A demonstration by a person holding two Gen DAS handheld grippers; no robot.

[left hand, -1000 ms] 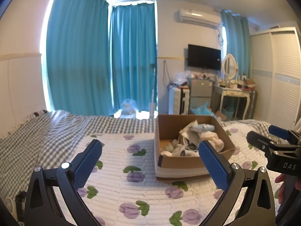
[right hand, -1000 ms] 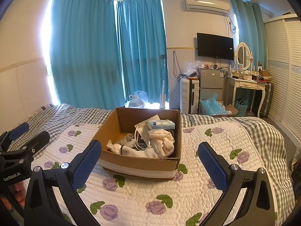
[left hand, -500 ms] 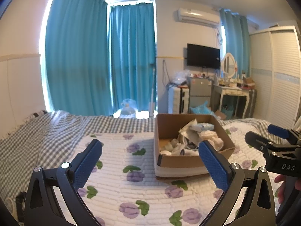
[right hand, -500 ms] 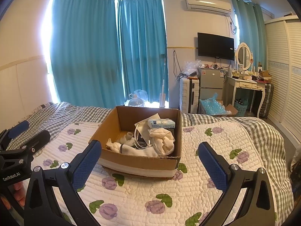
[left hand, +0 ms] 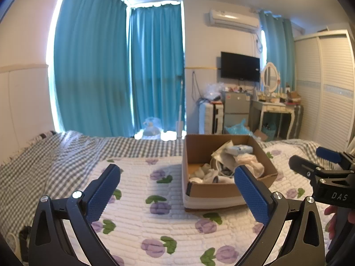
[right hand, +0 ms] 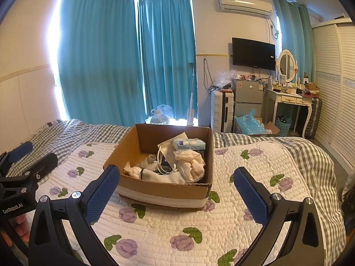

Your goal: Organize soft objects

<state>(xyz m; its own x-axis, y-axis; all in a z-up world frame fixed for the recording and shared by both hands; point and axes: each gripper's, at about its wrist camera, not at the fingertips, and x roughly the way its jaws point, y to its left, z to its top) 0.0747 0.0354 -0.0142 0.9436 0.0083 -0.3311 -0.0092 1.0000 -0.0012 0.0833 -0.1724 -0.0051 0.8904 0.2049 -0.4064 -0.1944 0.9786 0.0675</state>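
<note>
Nothing has visibly moved. One open brown cardboard box (right hand: 164, 190) of white soft items (right hand: 190, 166) sits on the floral quilt (right hand: 233, 226). Two blue-padded grippers, left (left hand: 177, 190) and right (right hand: 176, 190), gape wide, empty.

Readable text, two spots only. "DAS" in pale letters on the black body of the right gripper (left hand: 328, 161), seen at the right edge of the left wrist view. "GenRobot.AI" in white on the black body of the left gripper (right hand: 26, 161), at the left edge of the right wrist view. The air conditioner (right hand: 245, 5) has a small sticker, and the TV (right hand: 253, 53) a logo on its lower bezel; both too small to read. The blue packet (right hand: 189, 144) in the cardboard box (right hand: 164, 190) has print, illegible.
</note>
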